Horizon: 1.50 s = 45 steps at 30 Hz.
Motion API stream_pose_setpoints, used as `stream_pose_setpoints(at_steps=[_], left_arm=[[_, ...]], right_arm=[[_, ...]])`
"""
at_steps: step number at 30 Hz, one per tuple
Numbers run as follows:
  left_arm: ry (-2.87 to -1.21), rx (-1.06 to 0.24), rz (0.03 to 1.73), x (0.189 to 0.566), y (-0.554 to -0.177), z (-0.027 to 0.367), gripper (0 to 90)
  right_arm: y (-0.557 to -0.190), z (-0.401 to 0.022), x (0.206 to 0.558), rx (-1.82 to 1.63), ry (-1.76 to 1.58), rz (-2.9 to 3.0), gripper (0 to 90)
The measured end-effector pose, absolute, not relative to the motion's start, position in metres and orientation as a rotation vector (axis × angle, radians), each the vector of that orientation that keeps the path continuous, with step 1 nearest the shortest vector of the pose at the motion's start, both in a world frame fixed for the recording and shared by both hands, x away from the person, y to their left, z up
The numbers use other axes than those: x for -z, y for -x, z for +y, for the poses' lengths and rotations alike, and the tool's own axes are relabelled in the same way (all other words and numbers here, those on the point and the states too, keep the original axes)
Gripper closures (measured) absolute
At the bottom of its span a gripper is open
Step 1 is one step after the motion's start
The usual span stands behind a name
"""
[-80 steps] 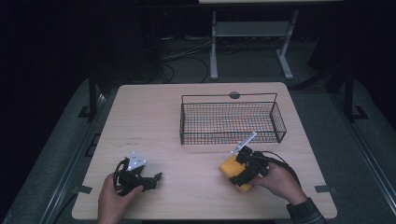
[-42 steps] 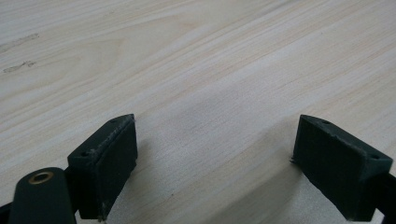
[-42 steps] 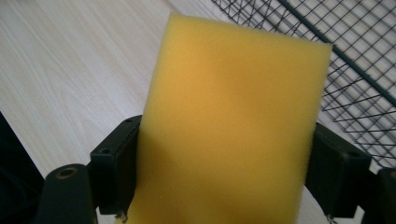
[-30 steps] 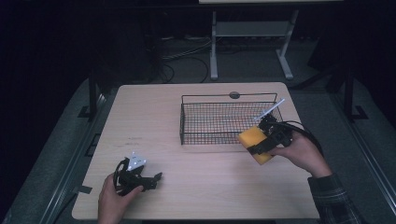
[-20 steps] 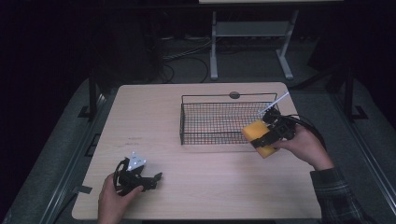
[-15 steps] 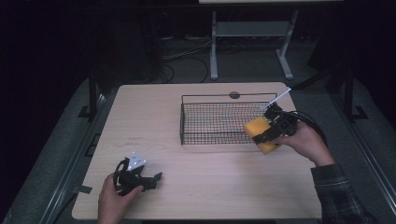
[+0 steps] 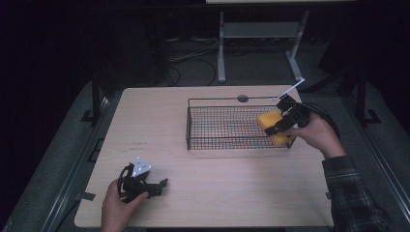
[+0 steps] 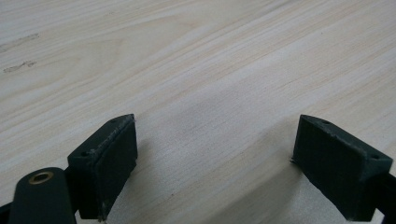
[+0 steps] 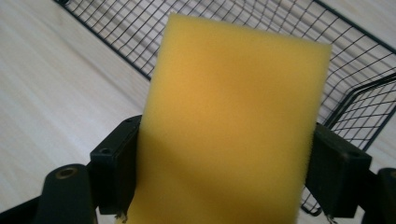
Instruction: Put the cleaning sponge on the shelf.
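The right tool (image 7: 278, 126) is gripping the yellow sponge (image 7: 270, 123) over the wire basket's (image 7: 227, 140) 3 o'clock end — releasing only once inside — while the left tool (image 7: 157, 186) is resting open on the counter (image 7: 203, 193).

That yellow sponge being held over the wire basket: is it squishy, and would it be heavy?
The sponge is probably soft: it looks like foam, pinched between the right gripper's fingers. Likely light for its size, since an edge grip holds it up. Being a flat block, it shouldn't roll.

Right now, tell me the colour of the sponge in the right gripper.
Yellow; the sponge shows best in the right gripper view.
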State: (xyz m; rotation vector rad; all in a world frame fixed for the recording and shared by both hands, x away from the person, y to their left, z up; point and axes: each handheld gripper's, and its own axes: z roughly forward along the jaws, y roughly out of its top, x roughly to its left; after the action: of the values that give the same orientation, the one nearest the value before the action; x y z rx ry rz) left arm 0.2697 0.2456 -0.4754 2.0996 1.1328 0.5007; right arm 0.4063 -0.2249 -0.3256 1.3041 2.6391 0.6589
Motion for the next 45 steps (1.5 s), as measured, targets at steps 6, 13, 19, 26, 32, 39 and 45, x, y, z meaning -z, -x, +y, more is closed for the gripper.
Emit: stream_pose_setpoints(at_steps=[6,13,19,26,32,39,45], left_arm=[[-2.100,-0.501,1.133,0.475,-0.270,0.246,12.8],[-2.100,-0.501,1.133,0.475,-0.270,0.246,12.8],[-2.100,-0.501,1.133,0.475,-0.270,0.246,12.8],[-2.100,-0.501,1.133,0.475,-0.270,0.246,12.8],[-2.100,-0.501,1.133,0.475,-0.270,0.246,12.8],[-2.100,-0.501,1.133,0.475,-0.270,0.246,12.8],[-2.099,-0.501,1.132,0.475,-0.270,0.246,12.8]], right_arm=[[-0.424,-0.229,0.330,-0.653,-1.344,2.608,21.5],[-0.441,-0.231,0.339,-0.638,-1.397,2.584,21.4],[-0.451,-0.232,0.347,-0.631,-1.421,2.567,21.4],[-0.466,-0.236,0.358,-0.627,-1.454,2.539,21.4],[-0.474,-0.235,0.368,-0.618,-1.471,2.542,21.2],[-0.481,-0.234,0.376,-0.613,-1.493,2.534,21.2],[-0.486,-0.231,0.383,-0.606,-1.501,2.537,21.0]])
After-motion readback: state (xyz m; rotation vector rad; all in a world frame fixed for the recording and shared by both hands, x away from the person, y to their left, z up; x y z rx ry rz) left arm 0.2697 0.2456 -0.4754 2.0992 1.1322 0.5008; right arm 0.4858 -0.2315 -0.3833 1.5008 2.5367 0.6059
